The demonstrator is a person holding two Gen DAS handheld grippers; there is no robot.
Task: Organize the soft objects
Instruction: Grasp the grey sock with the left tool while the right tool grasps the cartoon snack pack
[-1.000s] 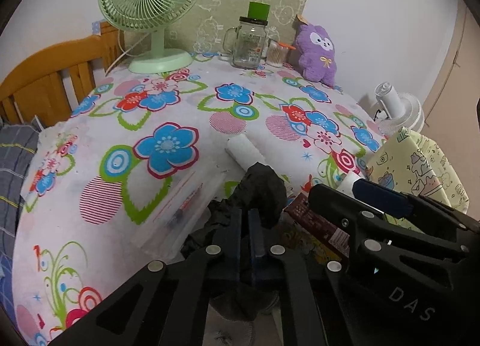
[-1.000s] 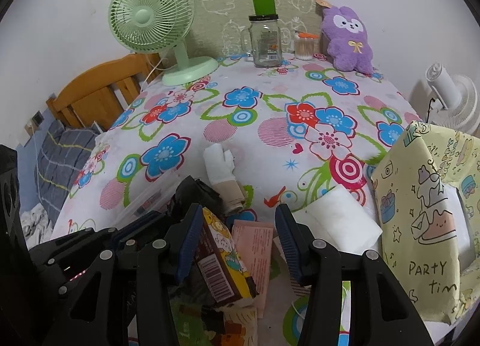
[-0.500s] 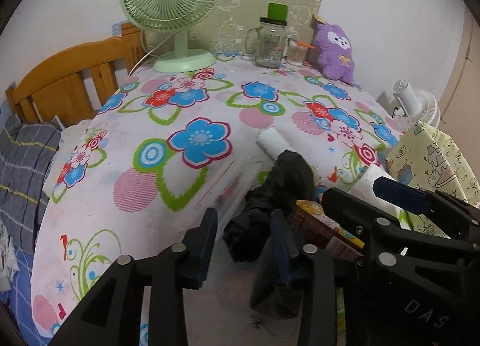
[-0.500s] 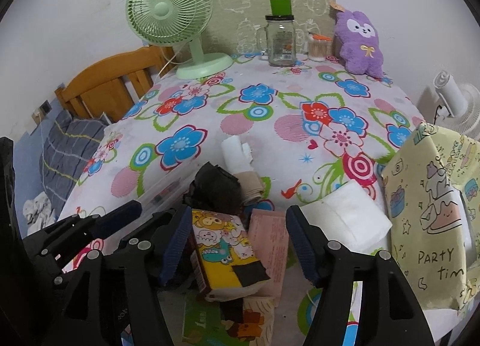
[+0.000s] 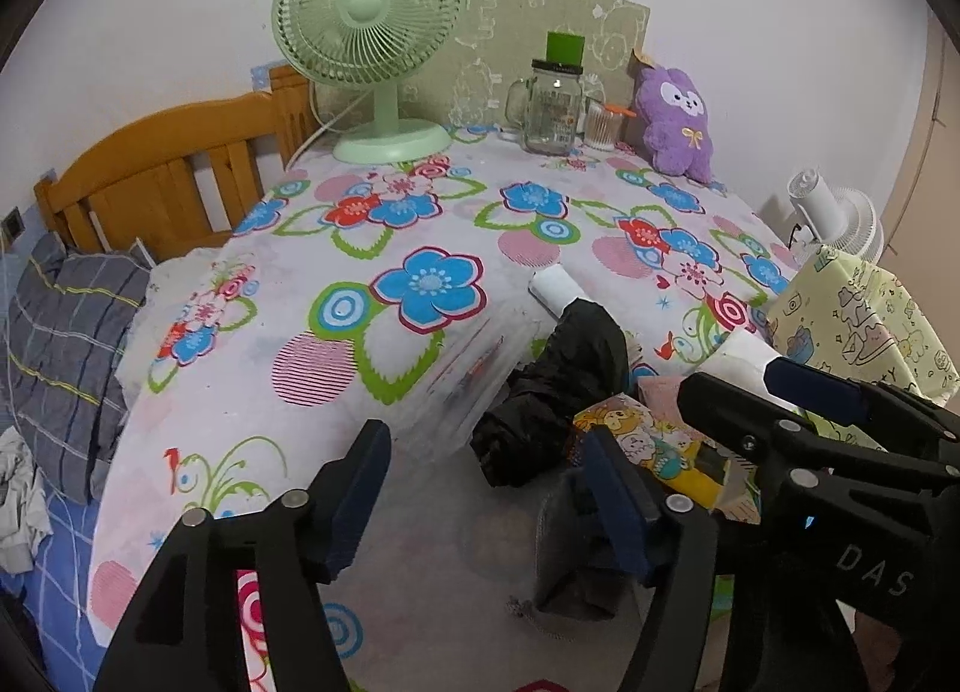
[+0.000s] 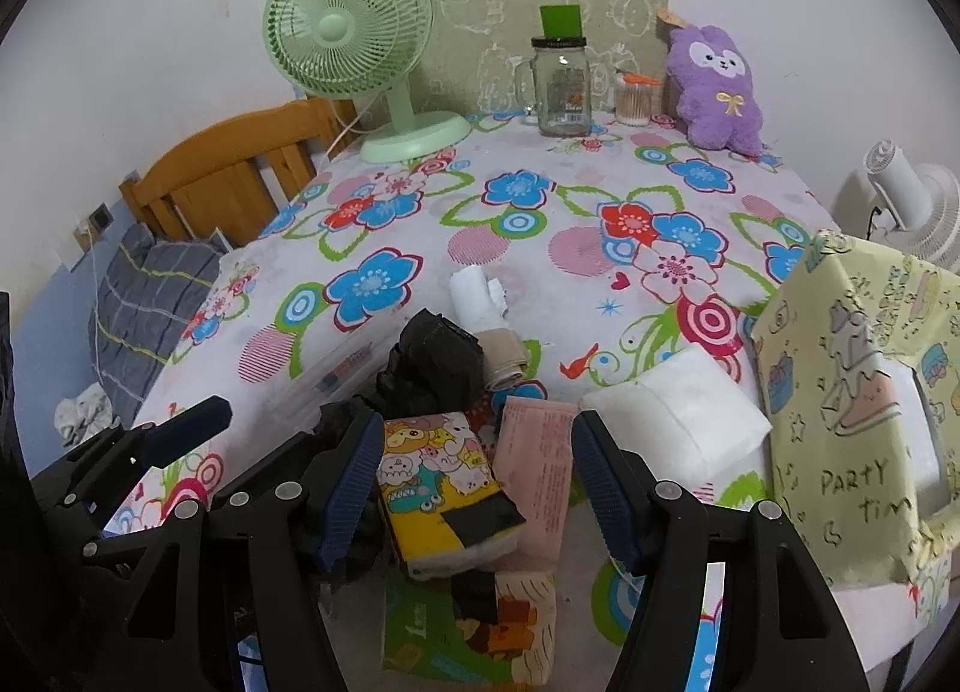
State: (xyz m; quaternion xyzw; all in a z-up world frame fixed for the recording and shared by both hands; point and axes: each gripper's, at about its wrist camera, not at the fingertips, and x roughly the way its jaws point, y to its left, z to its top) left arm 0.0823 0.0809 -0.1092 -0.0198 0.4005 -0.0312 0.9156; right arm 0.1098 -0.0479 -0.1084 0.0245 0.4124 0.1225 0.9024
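Left tongs opening, pads clear, nothing between; black cloth lies free at their 1 o'clock. Right tongs wide, straddling cartoon tissue pack, pads not pressing it. Pack sits atop pink pack, probably stacked to tidy soft goods in one heap. White roll at heap's 12 o'clock, white pad at 2. Yellow bag at 3 reads "PARTY TIM". "DAS" shows on right tongs' body in left view. Jar label unreadable.
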